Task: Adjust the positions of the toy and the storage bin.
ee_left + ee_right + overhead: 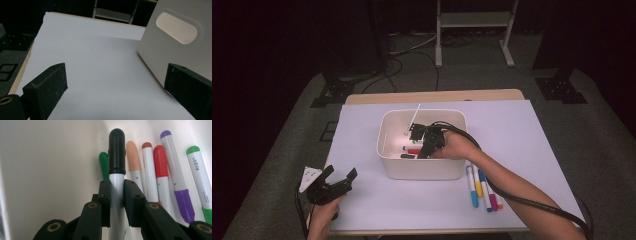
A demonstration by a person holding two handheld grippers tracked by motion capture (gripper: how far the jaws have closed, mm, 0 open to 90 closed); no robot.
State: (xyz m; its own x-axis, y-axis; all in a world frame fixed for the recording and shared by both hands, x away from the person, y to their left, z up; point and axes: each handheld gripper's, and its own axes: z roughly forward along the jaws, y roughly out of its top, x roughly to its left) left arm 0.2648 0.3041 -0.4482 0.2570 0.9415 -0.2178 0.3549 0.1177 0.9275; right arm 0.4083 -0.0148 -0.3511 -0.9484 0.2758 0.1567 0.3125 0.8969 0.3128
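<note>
From the high view, the right tongs reach down inside the white rectangular plastic bin in the middle of the lavender-covered table. Four loose markers, capped blue, yellow, purple and orange, lie on the table just beside the bin's right corner, so by my reading the packing is a little over halfway done. The left tongs sit idle near the table's front left corner.

In the left gripper view, those tongs stand wide apart with nothing between them, the bin's handle wall to one side.

In the right gripper view, the tongs are clamped on a white-barrelled marker with a black cap, held over six markers already lying in the bin; it is not yet released.
</note>
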